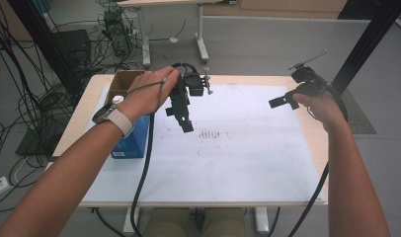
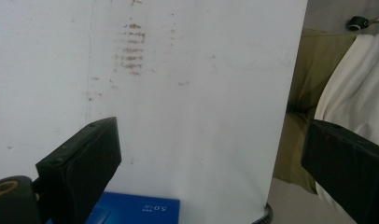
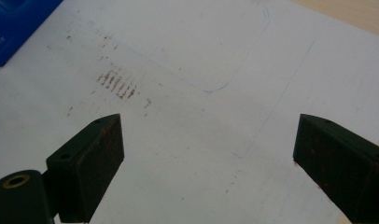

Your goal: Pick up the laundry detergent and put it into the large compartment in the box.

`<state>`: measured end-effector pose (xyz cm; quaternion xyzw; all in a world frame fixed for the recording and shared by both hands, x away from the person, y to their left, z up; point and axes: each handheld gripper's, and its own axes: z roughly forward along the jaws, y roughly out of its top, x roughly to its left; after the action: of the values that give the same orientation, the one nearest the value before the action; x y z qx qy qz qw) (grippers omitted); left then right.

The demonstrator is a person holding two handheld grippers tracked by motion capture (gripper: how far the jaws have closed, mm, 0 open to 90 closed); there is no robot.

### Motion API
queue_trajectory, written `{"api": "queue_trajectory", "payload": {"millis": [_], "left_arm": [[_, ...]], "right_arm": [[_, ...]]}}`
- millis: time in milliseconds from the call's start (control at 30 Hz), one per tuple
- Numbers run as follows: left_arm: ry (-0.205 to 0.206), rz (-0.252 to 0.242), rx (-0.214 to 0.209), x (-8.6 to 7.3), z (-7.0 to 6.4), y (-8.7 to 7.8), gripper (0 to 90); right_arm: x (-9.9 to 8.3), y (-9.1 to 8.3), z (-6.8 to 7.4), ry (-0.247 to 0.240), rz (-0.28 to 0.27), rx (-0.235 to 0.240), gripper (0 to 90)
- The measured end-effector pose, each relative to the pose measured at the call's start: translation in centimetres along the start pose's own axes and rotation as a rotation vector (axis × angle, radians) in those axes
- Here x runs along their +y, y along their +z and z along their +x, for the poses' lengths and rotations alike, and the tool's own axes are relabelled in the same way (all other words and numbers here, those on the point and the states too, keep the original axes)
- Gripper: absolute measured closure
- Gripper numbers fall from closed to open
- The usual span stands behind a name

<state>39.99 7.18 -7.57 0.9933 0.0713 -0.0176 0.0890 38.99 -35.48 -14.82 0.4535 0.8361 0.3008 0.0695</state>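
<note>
The blue box stands at the left edge of the white sheet on the worktop, below the left hand. The left gripper hovers just right of it, fingers spread, empty. The right gripper hangs well apart, fingers spread. To grasp well, square the left fingers to the box's sides first.

Wooden table, light top. White sheet covers most of it, rust-brown smudges near centre. Blue box lies at 9 o'clock, on the sheet's edge. Open cardboard box at 10 o'clock, touching it.
</note>
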Motion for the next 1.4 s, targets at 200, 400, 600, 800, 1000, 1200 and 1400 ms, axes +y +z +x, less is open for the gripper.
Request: {"api": "queue_trajectory", "payload": {"millis": [200,400,600,800,1000,1200,1400], "left_arm": [[0.018,0.004,-0.005,0.7,-0.3,0.3,5.4],[0.053,0.007,-0.022,1.4,-0.6,0.6,5.5],[0.082,0.013,-0.038,2.3,-1.0,1.1,5.6],[0.086,0.017,-0.040,2.5,-1.2,1.5,5.6],[0.080,0.011,-0.036,2.2,-1.3,1.5,5.5],[0.075,0.013,-0.037,2.0,-1.1,1.7,5.6],[0.070,0.010,-0.038,1.8,-0.9,1.7,5.5]], "right_arm": [[-0.2,0.0,0.0,0.003,-0.001,0.000,8.6],[-0.3,-0.1,-0.1,0.004,-0.004,0.002,8.6],[-0.2,0.1,-0.1,0.003,-0.005,0.007,8.6],[-0.3,0.3,-0.1,0.004,-0.002,0.012,8.6],[-0.4,0.3,-0.1,0.005,-0.005,0.010,8.5],[-0.3,0.4,0.0,0.001,-0.002,0.011,8.6],[-0.3,0.5,0.0,0.007,-0.001,0.010,8.4]]}}
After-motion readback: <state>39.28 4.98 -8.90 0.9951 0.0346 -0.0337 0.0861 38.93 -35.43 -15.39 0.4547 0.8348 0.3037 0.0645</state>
